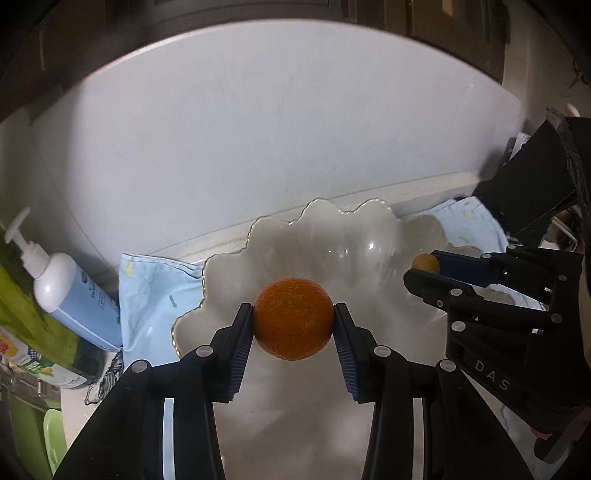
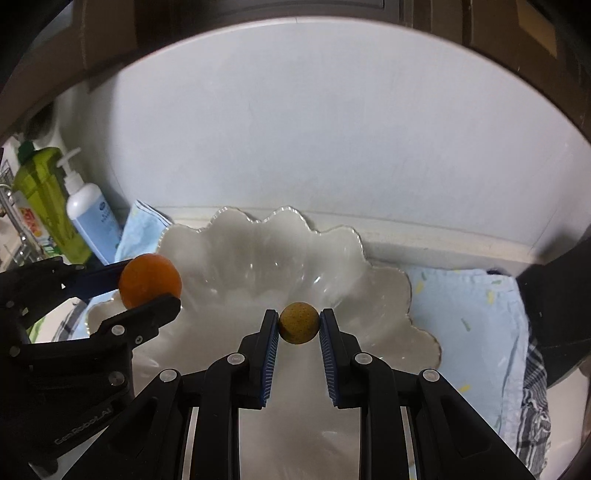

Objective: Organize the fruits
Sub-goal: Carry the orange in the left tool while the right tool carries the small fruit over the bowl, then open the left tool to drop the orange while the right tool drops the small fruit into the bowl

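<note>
We face a pale grey-white wall (image 2: pixel 314 129), smooth and evenly lit, filling most of both views. Dark cabinets (image 2: pixel 258 11) run along 12 o'clock above it. At the wall's foot a white ledge (image 2: pixel 443 247) runs from 9 towards 3 o'clock. A light blue cloth (image 2: pixel 469 314) lies on the counter at 3 o'clock, with a checked cloth (image 2: pixel 535 402) at 4 o'clock. At 9 o'clock stand a white pump bottle (image 2: pixel 88 218) and a green bottle (image 2: pixel 44 199) beside it. Something dark (image 2: pixel 554 295) sits at 3 o'clock; we cannot tell what.
</note>
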A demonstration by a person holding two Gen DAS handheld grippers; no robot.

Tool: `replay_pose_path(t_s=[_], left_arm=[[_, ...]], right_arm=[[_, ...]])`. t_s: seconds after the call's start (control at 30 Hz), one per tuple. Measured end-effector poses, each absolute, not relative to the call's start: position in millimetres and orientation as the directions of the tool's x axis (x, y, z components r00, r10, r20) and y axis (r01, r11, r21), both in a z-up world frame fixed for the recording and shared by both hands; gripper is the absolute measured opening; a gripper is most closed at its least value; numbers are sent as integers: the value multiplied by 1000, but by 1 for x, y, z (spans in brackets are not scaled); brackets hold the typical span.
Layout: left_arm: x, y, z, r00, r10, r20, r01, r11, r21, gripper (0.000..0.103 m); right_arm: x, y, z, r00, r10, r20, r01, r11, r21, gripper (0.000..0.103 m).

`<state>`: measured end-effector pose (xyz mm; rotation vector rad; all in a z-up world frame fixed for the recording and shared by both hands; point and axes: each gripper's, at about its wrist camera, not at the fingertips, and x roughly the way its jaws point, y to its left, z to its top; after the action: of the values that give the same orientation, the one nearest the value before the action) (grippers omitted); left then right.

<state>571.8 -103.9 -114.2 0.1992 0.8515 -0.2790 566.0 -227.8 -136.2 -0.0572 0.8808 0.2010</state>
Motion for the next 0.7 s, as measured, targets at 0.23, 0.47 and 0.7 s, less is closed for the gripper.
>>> replay_pose_path(t_s=[0.23, 0.47, 0.7], left_arm=[[582, -107, -124, 601, -146, -786, 321, 944, 71, 44], [580, -105, -118, 630, -114, -769, 295, 950, 101, 62], [570, -96, -102, 665, -89, -741, 256, 960, 114, 73]], right_arm=[[577, -231, -146, 584, 145, -799, -184, 982, 44, 25], [573, -236, -144, 592, 118, -798, -163, 986, 25, 46], [559, -239, -129, 624, 88, -776, -140, 990, 0, 56]])
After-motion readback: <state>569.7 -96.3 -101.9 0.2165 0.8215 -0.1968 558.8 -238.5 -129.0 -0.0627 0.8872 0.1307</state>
